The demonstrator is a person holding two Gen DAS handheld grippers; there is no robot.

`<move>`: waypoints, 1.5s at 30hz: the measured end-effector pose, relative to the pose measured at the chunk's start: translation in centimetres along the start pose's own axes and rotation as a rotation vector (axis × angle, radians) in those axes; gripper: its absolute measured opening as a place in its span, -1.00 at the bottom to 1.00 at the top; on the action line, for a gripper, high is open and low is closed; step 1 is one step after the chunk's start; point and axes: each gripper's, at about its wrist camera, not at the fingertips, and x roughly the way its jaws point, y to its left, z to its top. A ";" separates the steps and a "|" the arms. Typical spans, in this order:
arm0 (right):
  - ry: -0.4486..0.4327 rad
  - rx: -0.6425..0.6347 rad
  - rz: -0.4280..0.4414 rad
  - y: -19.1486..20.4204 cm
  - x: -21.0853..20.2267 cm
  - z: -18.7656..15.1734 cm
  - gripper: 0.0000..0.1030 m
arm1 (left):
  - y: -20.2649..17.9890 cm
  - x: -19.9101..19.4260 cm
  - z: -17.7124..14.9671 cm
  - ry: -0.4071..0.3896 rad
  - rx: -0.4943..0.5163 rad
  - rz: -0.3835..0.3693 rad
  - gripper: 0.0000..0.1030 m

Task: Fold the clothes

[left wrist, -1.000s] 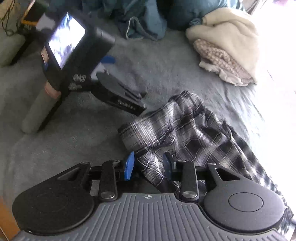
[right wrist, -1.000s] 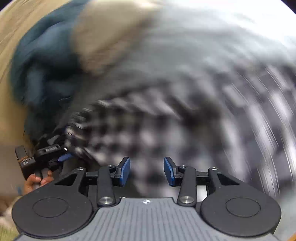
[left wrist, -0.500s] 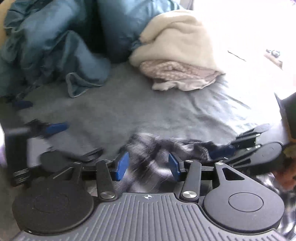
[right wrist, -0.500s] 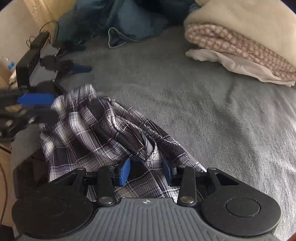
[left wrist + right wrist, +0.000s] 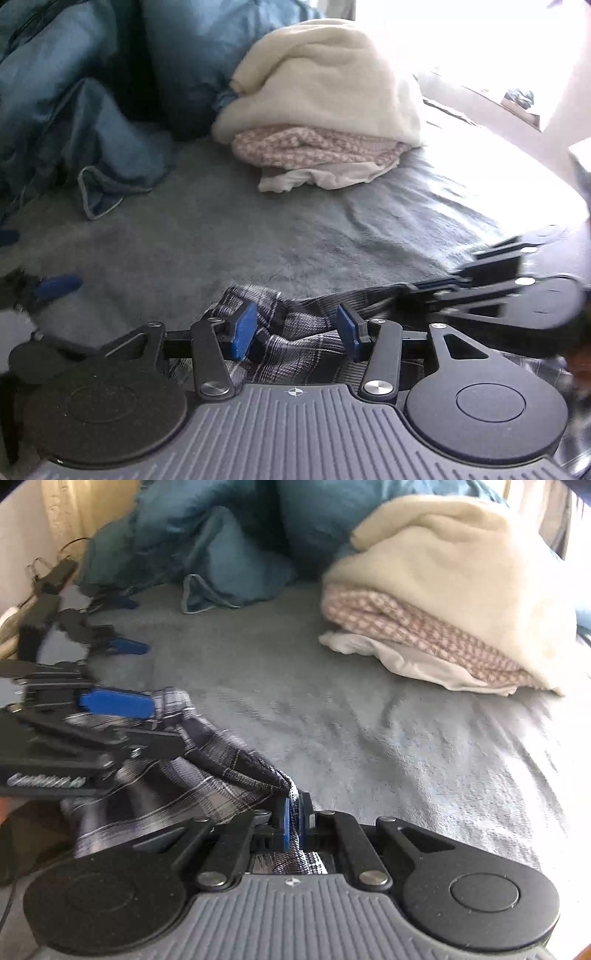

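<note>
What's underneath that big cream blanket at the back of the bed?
Under the cream blanket lies a folded pink patterned cloth, and below that a white cloth pokes out onto the grey bedcover. How far either reaches underneath is hidden.

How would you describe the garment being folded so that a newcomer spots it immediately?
On the grey bedspread, look nearest the camera, away from the cream blanket pile. The black-and-white plaid garment lies crumpled there, pinched by the right gripper. It is the only checked fabric.
</note>
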 end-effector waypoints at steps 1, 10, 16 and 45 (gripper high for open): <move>0.002 0.018 0.005 -0.3 0.6 -0.1 -0.88 | -0.3 0.4 -0.1 -0.002 0.026 0.001 -0.08; -0.016 0.184 0.024 -6.2 -7.0 -5.0 -0.18 | -0.7 0.9 -0.6 0.008 0.130 0.099 -0.08; 0.114 0.155 0.026 -8.6 -8.7 -9.5 -0.19 | -2.1 1.5 -0.3 0.030 0.173 0.026 -0.07; 0.210 0.256 0.053 -12.1 -7.0 -13.1 -0.73 | -3.1 4.2 -1.5 0.056 0.279 0.130 -0.07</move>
